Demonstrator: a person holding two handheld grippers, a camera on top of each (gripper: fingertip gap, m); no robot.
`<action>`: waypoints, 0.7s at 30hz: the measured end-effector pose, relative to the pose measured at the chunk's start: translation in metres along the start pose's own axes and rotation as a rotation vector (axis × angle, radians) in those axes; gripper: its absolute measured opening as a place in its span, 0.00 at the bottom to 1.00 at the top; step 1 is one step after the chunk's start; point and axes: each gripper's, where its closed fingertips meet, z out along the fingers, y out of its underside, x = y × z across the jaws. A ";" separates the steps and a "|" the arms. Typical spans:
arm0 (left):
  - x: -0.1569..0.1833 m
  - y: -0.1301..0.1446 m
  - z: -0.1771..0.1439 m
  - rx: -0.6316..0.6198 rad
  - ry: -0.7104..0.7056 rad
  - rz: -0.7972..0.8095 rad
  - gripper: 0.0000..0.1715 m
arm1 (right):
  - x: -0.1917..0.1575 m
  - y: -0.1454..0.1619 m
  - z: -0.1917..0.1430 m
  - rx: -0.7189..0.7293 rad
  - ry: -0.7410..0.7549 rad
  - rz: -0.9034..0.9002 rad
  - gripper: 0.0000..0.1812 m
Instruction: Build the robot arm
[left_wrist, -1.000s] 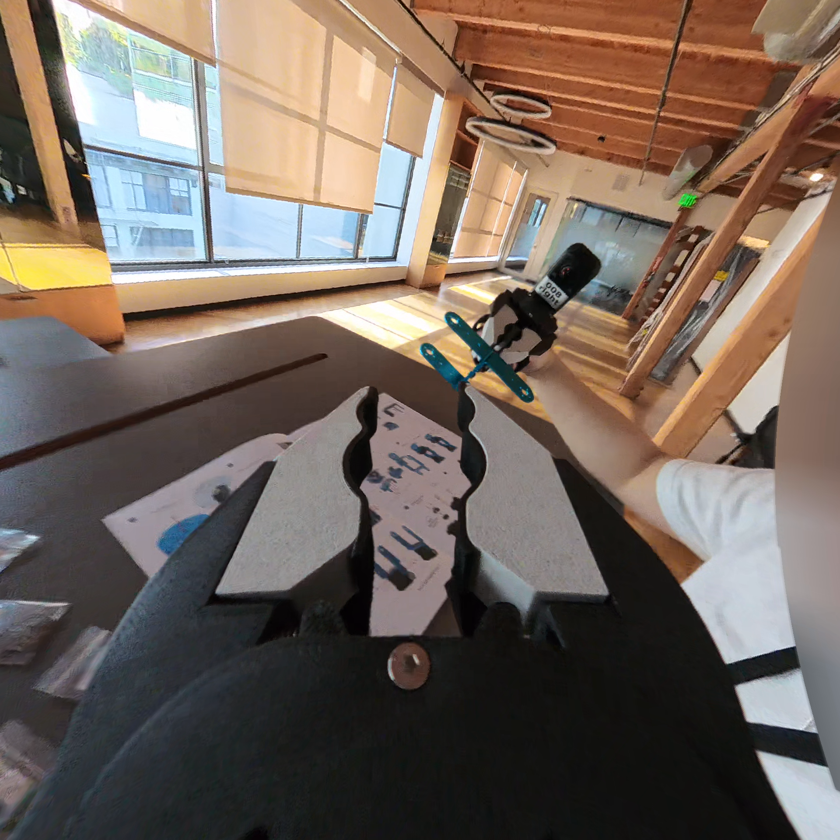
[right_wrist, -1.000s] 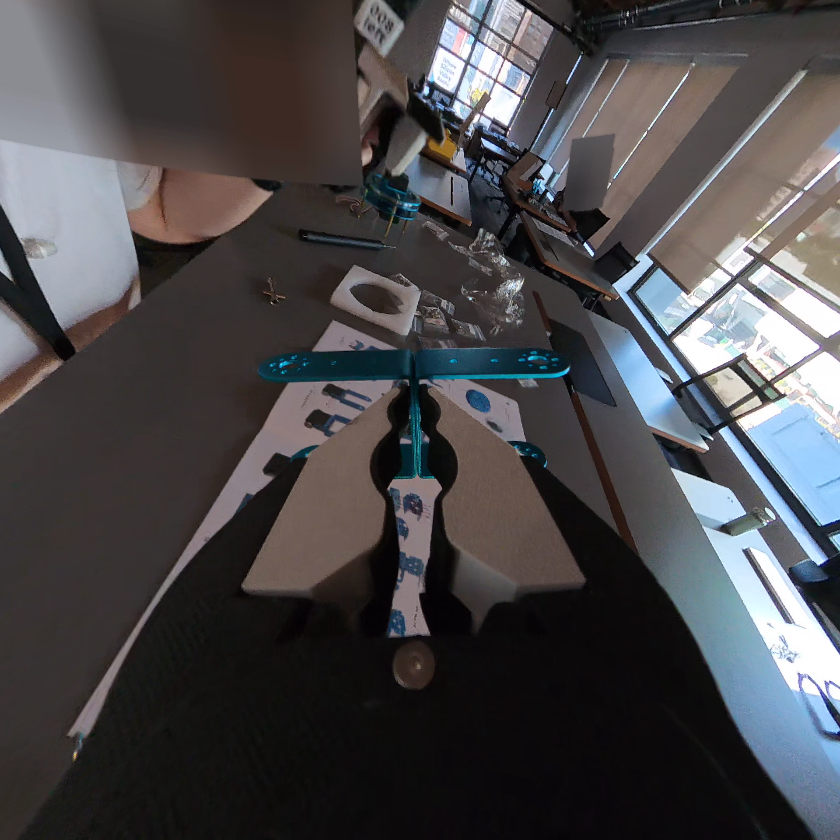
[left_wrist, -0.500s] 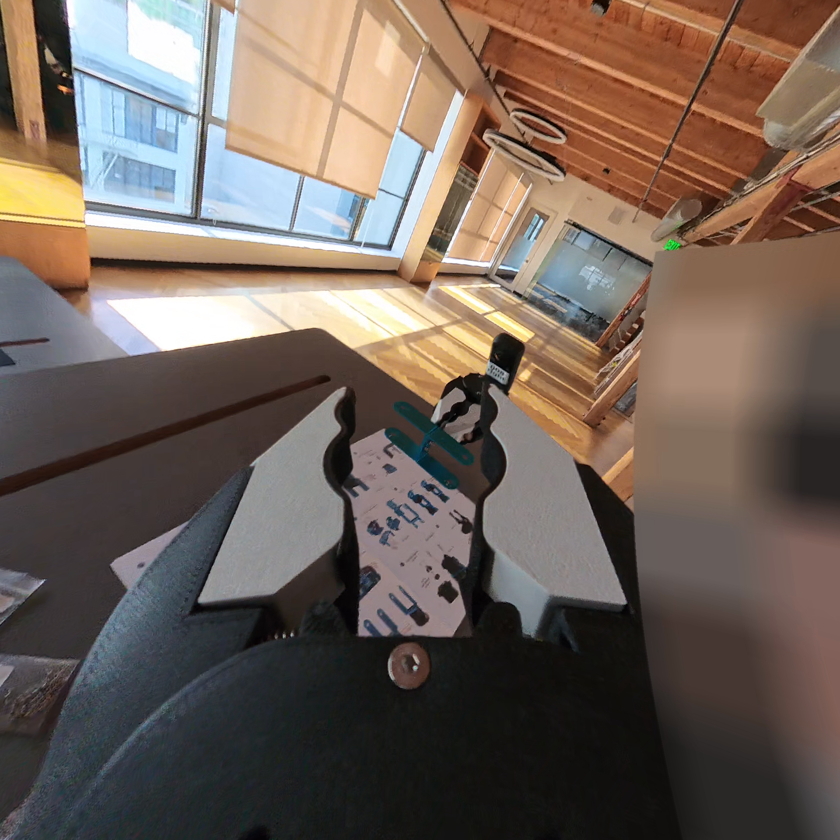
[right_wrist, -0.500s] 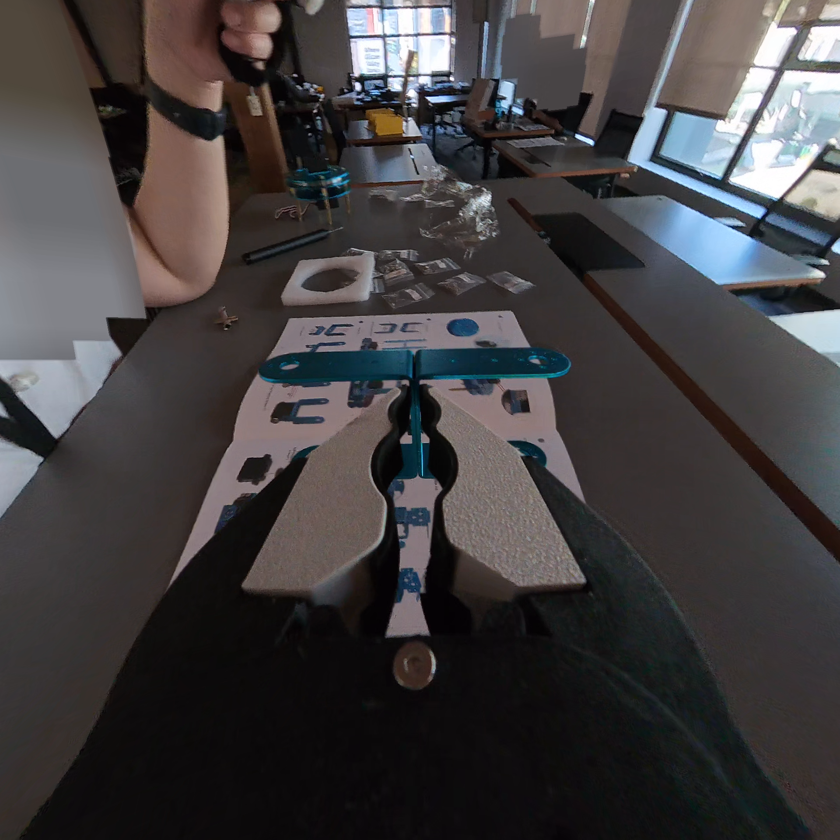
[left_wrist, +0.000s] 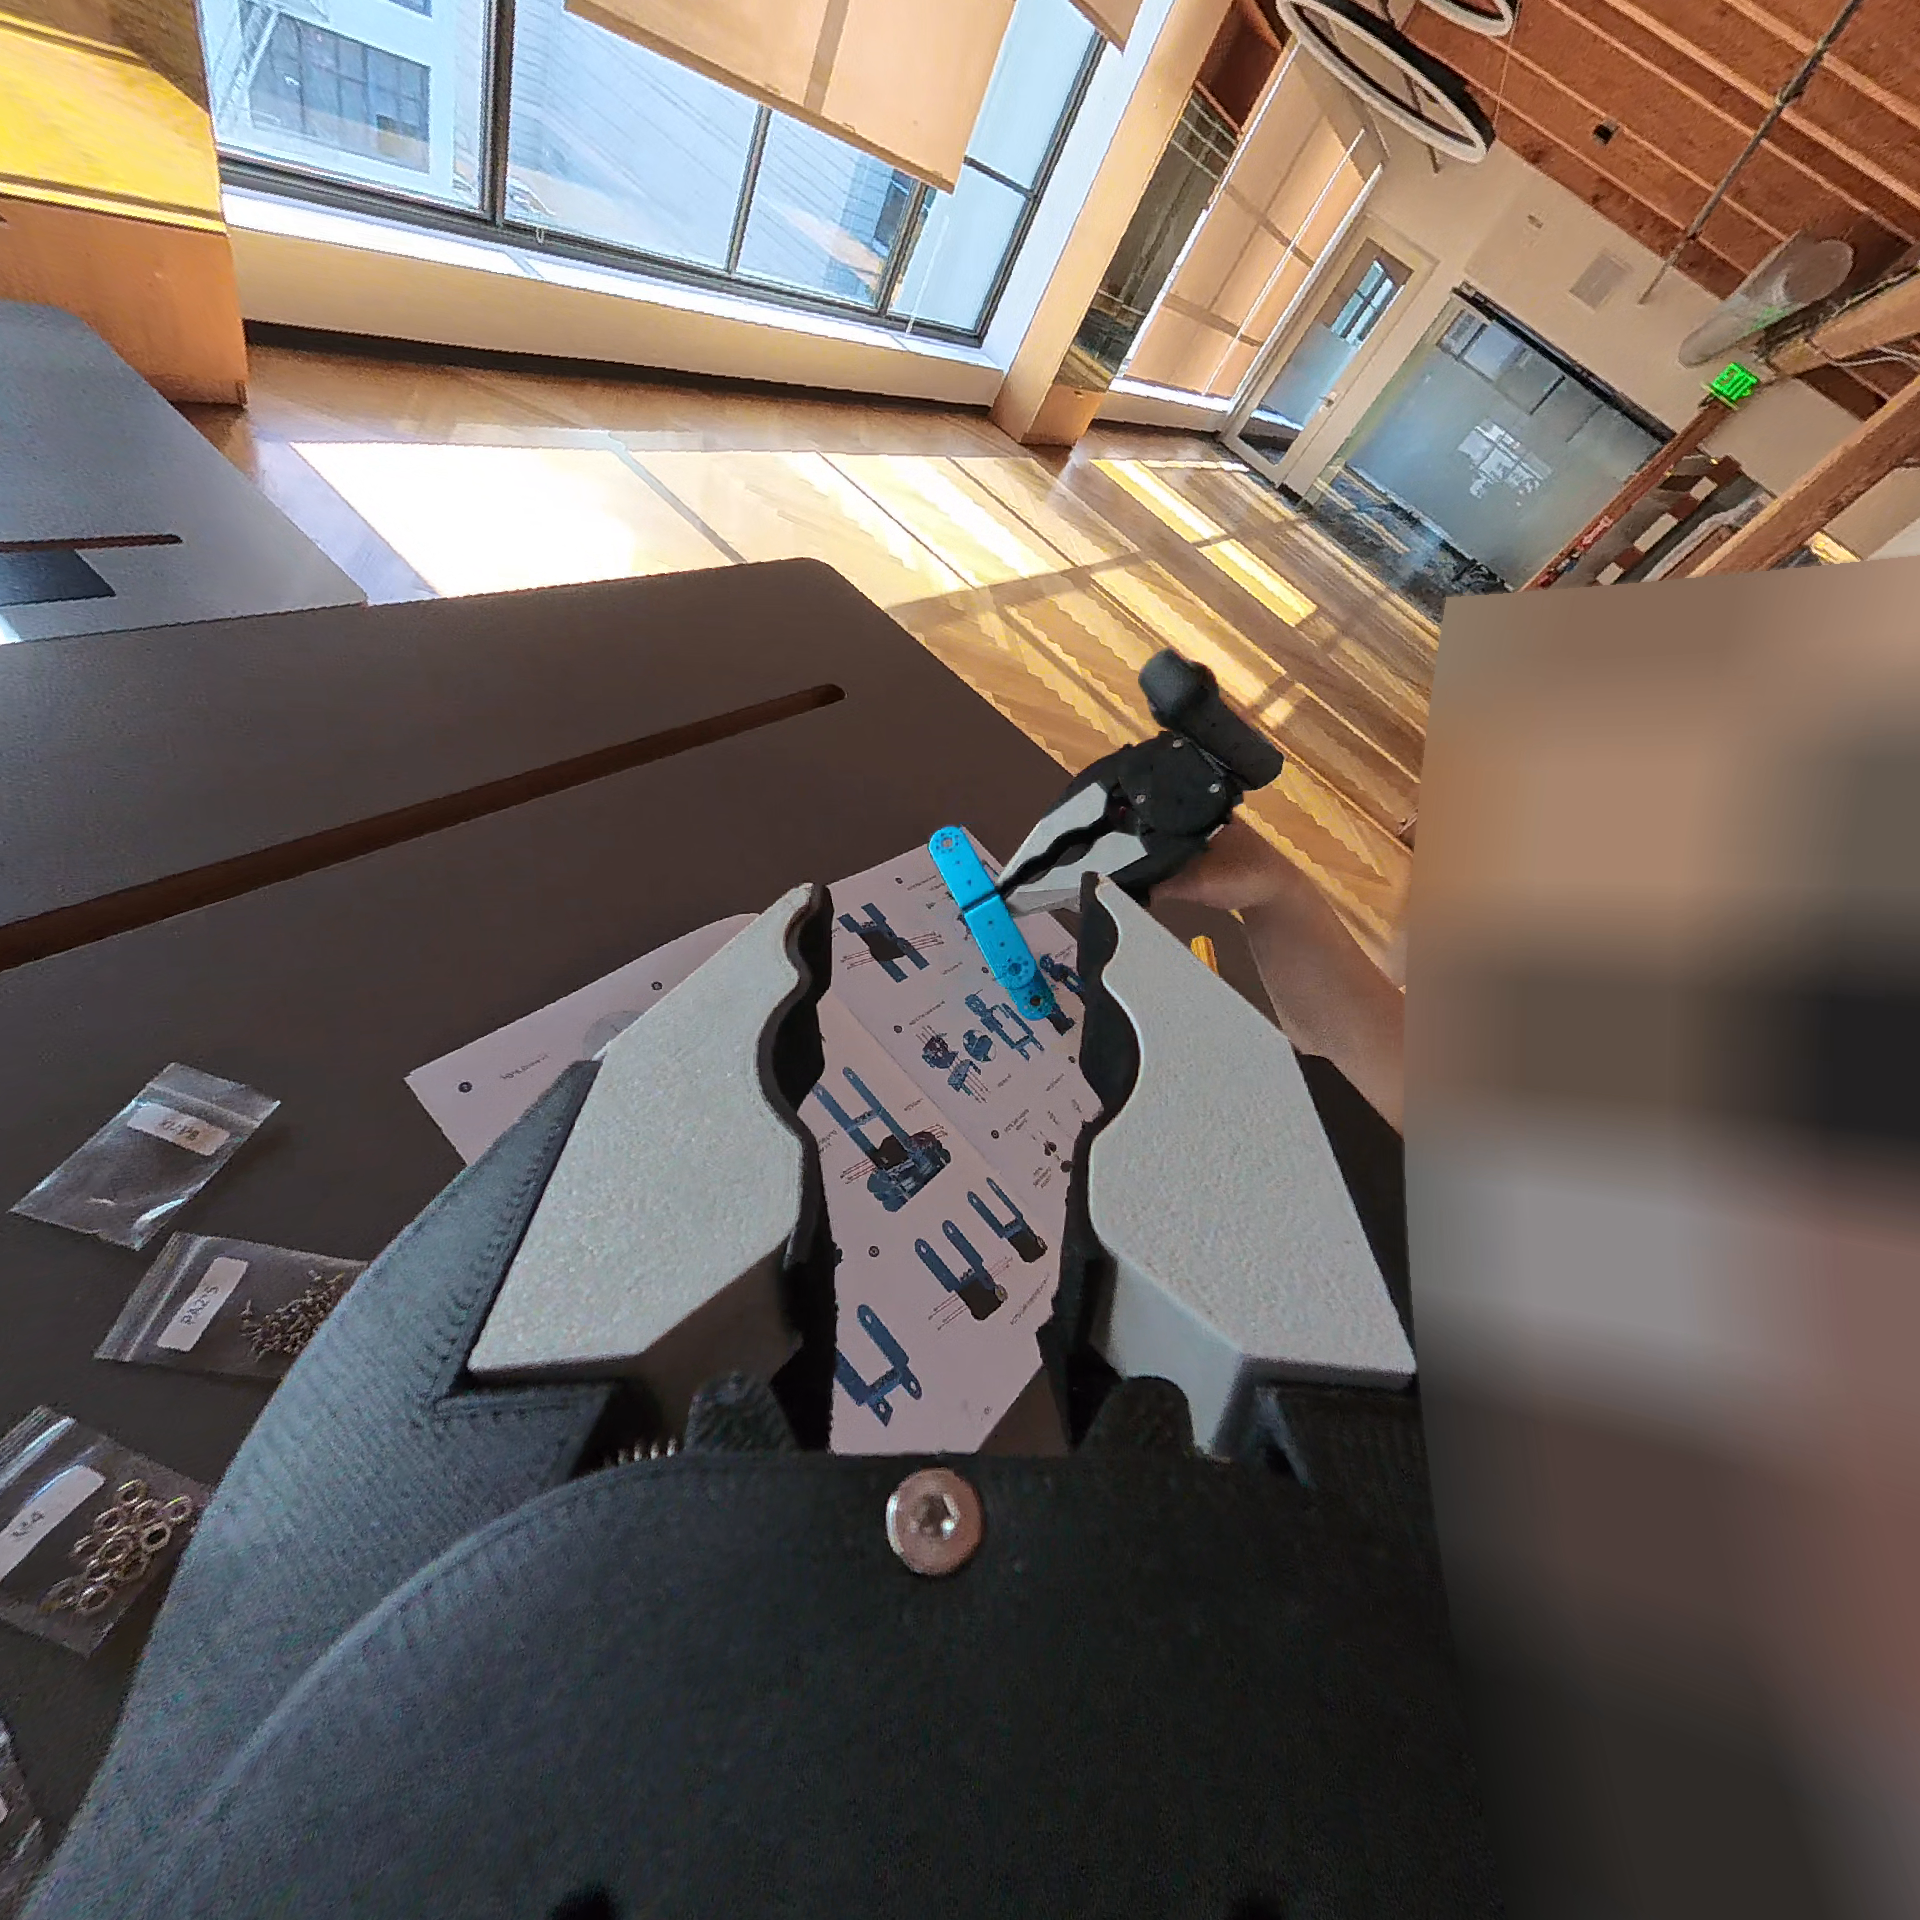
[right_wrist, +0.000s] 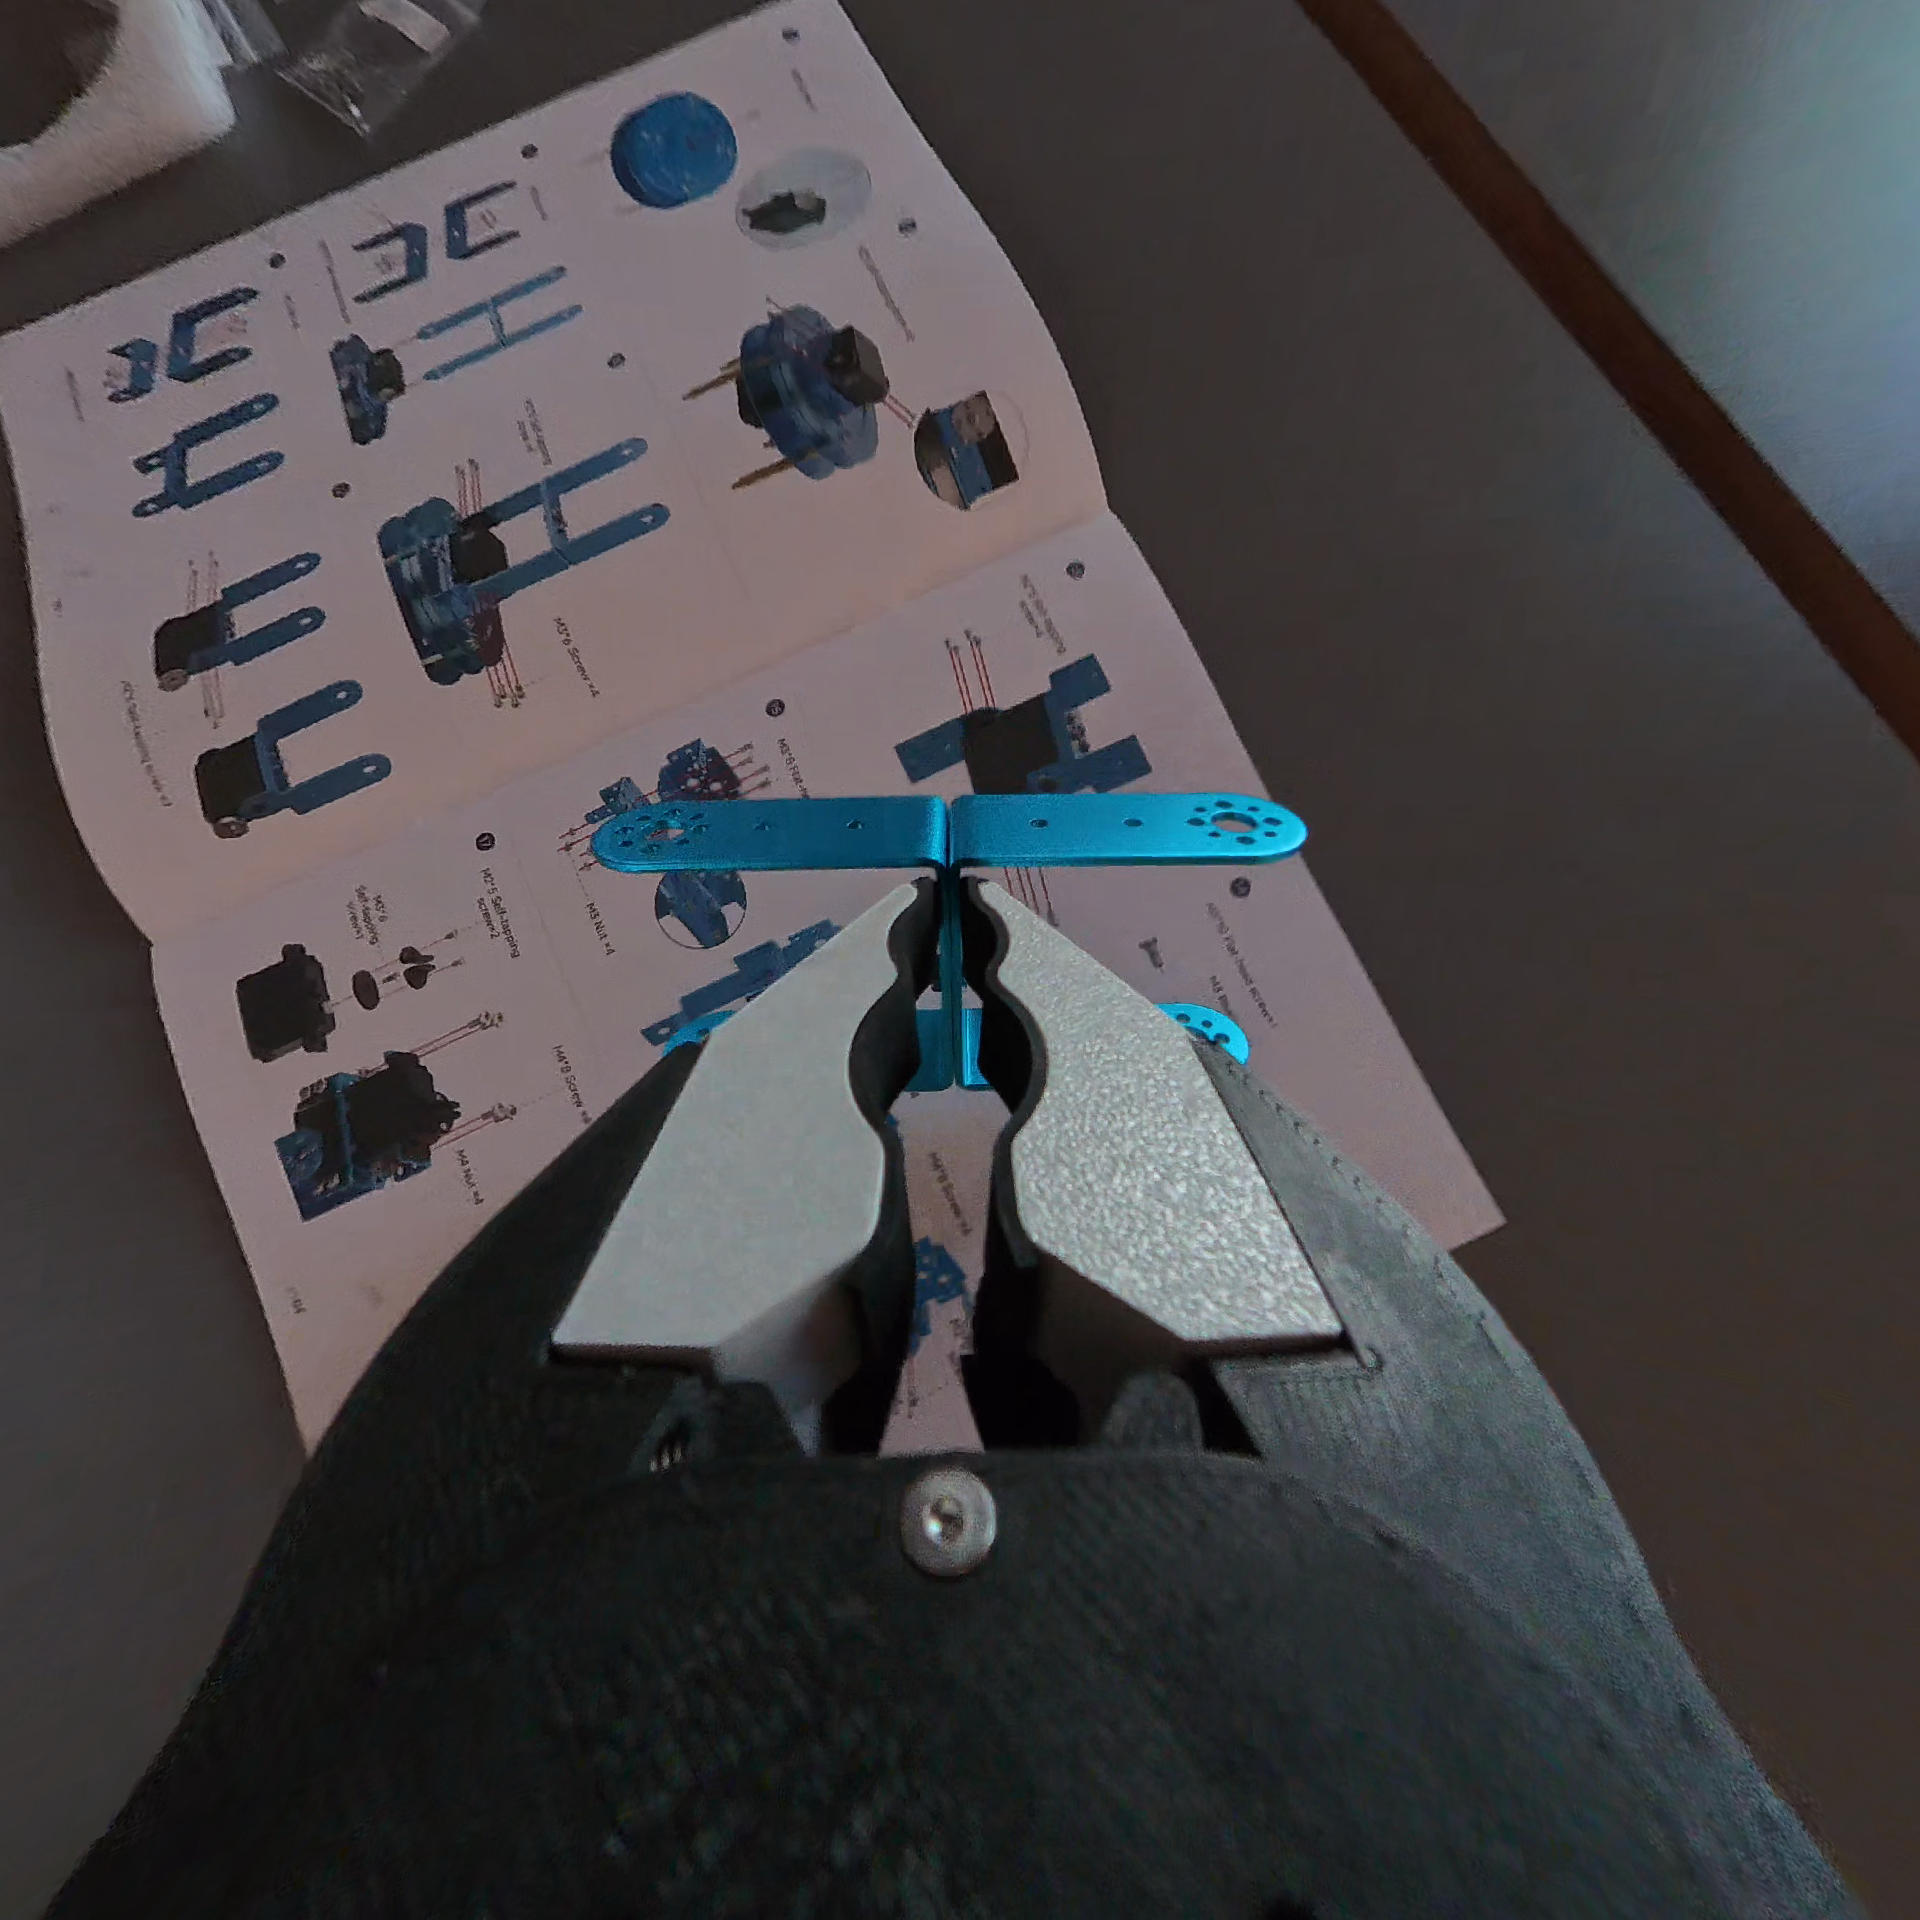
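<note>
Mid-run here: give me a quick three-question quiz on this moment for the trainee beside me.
1. True or false: the right gripper is shut on the blue metal bracket.
2. What lies under the left gripper?
A. a printed instruction sheet
B. a foam block
C. a screwdriver
3. Fill in: the small clear bags of hardware lie on the dark table to the ___ in the left wrist view.

Key: 1 true; 2 A; 3 left.
</note>
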 end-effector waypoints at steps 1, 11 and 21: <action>0.001 0.000 -0.002 -0.002 0.003 0.001 0.27 | -0.002 0.002 0.002 -0.058 0.033 0.023 0.02; 0.009 0.000 -0.013 -0.011 0.016 0.014 0.27 | -0.074 0.008 -0.019 -0.873 0.385 -0.085 0.02; 0.007 0.006 -0.001 -0.039 0.007 0.010 0.27 | -0.125 0.008 -0.001 -1.027 0.386 -0.120 0.02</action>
